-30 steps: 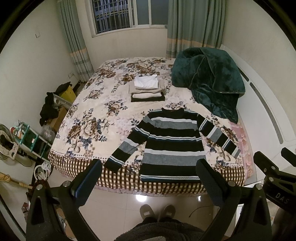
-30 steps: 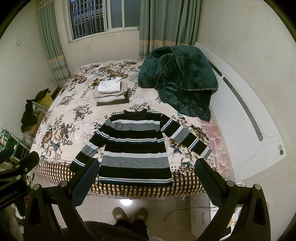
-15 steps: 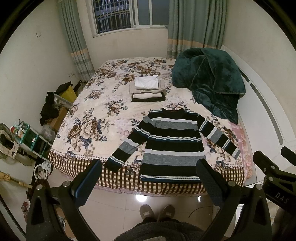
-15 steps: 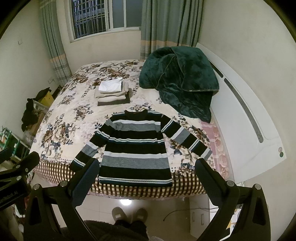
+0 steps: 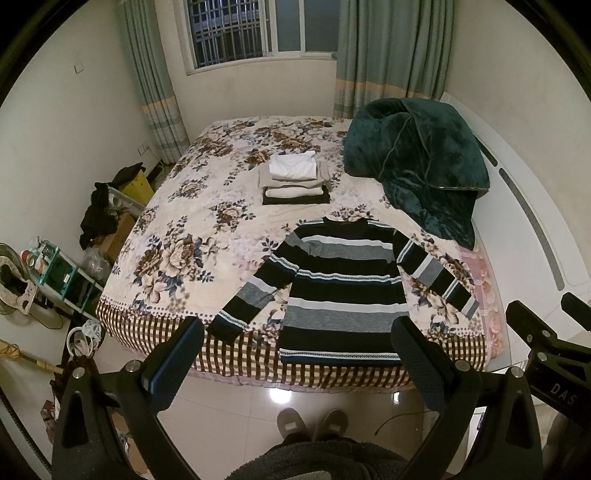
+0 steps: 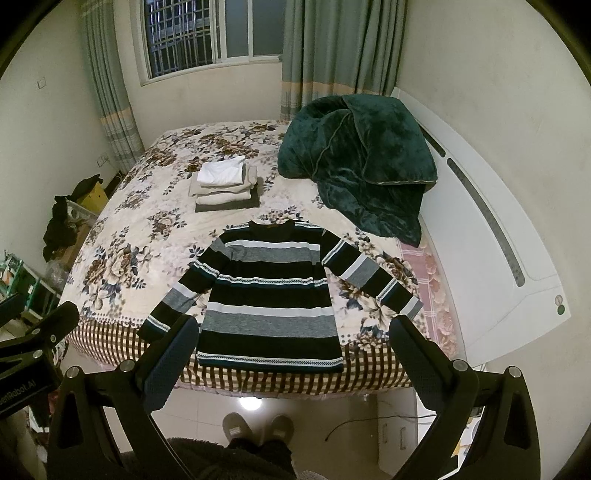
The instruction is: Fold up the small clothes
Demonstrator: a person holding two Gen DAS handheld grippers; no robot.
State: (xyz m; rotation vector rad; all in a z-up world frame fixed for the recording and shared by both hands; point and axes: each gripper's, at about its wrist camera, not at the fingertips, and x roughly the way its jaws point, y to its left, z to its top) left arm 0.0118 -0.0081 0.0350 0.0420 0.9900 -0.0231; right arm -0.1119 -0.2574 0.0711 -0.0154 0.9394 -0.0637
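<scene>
Both jaws gape wide, empty; left gripper (image 5: 295,360) and right gripper (image 6: 293,356) hover before the flat striped sweater (image 5: 341,291).

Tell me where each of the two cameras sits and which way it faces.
Left wrist: on the left gripper, held above the floor at the bed's near edge, facing the sweater; open fingers, slippers, right gripper's edge show.
Right wrist: on the right gripper, beside it, same heading; open fingers, slippers, left gripper's edge show.
Shared: sweater, folded pile, green blanket, window.
</scene>
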